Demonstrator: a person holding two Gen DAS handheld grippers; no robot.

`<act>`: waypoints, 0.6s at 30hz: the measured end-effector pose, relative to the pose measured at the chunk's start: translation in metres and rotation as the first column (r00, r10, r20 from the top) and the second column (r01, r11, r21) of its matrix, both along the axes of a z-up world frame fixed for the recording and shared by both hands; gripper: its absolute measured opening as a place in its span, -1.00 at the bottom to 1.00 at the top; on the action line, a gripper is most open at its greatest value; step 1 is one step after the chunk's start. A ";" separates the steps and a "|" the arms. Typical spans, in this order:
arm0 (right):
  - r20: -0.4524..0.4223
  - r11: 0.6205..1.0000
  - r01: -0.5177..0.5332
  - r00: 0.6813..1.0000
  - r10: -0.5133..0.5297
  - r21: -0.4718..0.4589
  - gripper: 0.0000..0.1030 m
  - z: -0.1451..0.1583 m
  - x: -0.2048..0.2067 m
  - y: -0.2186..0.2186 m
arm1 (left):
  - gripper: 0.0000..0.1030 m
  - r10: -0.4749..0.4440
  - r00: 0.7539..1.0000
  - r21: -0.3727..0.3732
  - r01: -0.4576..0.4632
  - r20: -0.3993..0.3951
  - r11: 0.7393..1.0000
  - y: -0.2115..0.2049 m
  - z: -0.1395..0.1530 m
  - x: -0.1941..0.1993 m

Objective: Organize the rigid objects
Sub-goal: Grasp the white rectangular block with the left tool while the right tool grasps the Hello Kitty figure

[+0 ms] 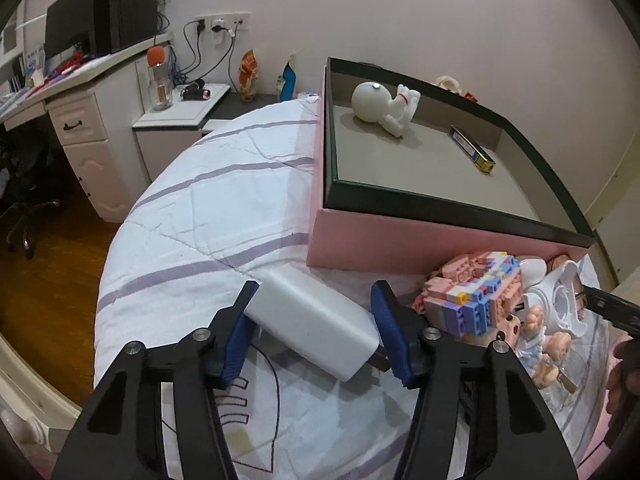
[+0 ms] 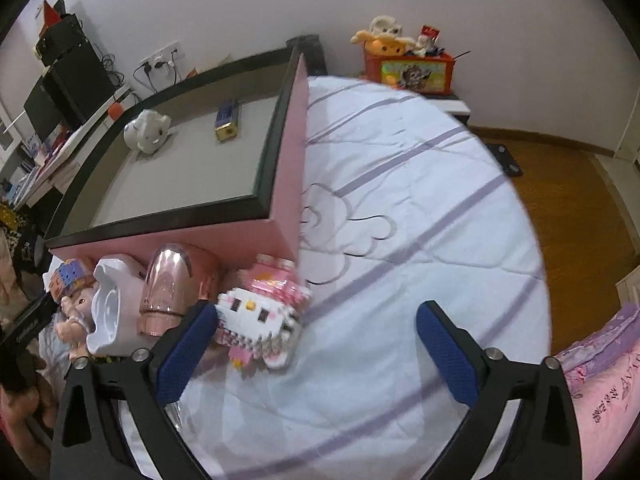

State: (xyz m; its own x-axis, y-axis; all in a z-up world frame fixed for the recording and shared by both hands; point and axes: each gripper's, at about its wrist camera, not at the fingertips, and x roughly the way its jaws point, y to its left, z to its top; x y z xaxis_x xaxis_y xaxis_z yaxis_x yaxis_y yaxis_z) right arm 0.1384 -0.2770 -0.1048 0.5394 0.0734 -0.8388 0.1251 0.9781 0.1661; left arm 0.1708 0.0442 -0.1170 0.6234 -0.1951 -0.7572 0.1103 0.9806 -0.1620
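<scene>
Left wrist: smooth white boxy charger (image 1: 316, 320).

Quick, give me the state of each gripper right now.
Left gripper: closed on the white charger block, which sits between its blue pads.
Right gripper: open, holding nothing, over the bedspread beside the brick-built cat figure.

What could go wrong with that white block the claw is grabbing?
The left claw has the white charger skewed between its pads, with metal prongs near the right pad, so it might twist or slip out when lifted. The pink box stands right ahead with a raised dark rim, so a low carry could bump it. The brick toy beside it might get nudged.
</scene>
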 end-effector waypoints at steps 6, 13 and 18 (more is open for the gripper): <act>-0.005 0.999 -0.028 1.000 0.028 -0.029 0.53 -0.004 0.008 0.008 | -0.22 -0.006 1.000 -0.041 0.006 0.001 0.999 0.006 0.000 -0.009; 0.012 0.993 -0.105 0.994 0.105 -0.048 -0.06 0.002 0.003 0.026 | -0.55 -0.014 1.000 -0.044 0.014 -0.012 0.999 0.010 -0.001 -0.016; 0.005 0.994 -0.107 0.994 0.107 -0.025 -0.04 0.000 0.004 0.023 | -0.47 -0.040 0.999 -0.009 0.039 -0.020 0.999 0.004 0.001 -0.007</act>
